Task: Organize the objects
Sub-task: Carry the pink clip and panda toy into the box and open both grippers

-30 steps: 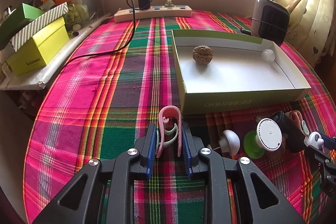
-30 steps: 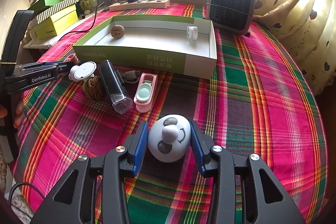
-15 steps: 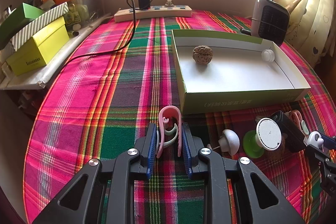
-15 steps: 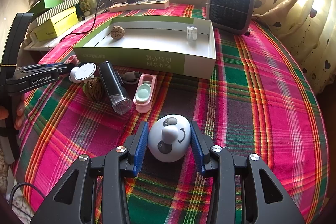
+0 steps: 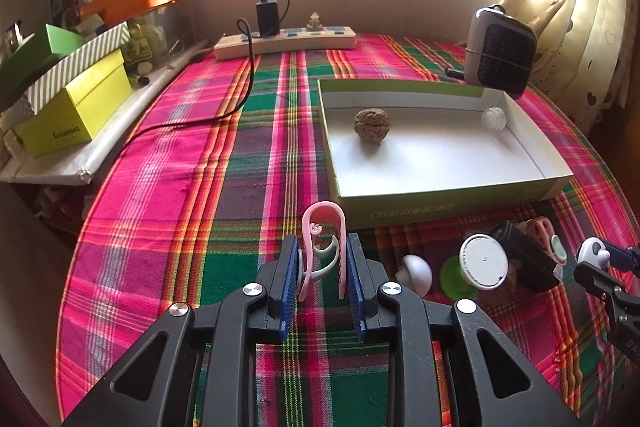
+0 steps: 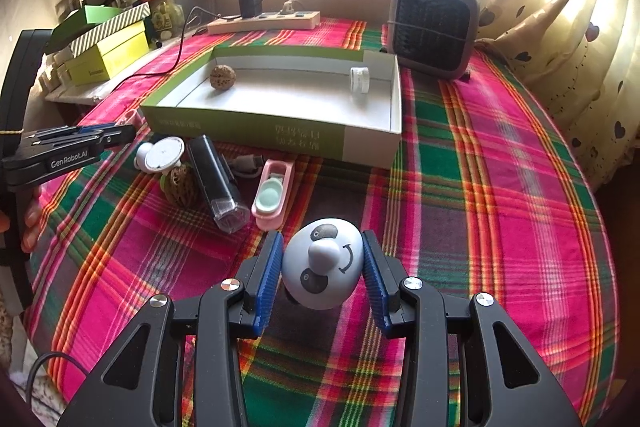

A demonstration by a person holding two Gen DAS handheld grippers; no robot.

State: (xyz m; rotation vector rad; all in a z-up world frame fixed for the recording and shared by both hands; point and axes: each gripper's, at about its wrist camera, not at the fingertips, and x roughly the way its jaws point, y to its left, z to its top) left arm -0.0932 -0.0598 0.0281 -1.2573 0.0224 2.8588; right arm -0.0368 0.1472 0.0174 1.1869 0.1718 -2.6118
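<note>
My left gripper (image 5: 322,259) is shut on a pink clip (image 5: 323,227) with a pale green hook inside, just above the plaid cloth, in front of the open green box (image 5: 440,201). My right gripper (image 6: 323,267) is shut on a white panda-face egg toy (image 6: 324,269), near the cloth. The box (image 6: 276,137) holds a walnut (image 5: 371,124) and a small white cap (image 5: 494,118). Between the grippers lie a white round disc (image 6: 164,153), a second walnut (image 6: 182,189), a black cylinder (image 6: 216,181) and a pink case (image 6: 272,193).
A small heater (image 6: 434,27) stands at the back right of the box. A power strip (image 5: 286,41) with a black cable lies at the far edge. Stacked green and yellow boxes (image 5: 76,105) sit on the left. A white mushroom piece (image 5: 416,269) lies by the left gripper.
Both grippers keep their holds. The right gripper has lifted the panda toy slightly; the left gripper has barely moved.
</note>
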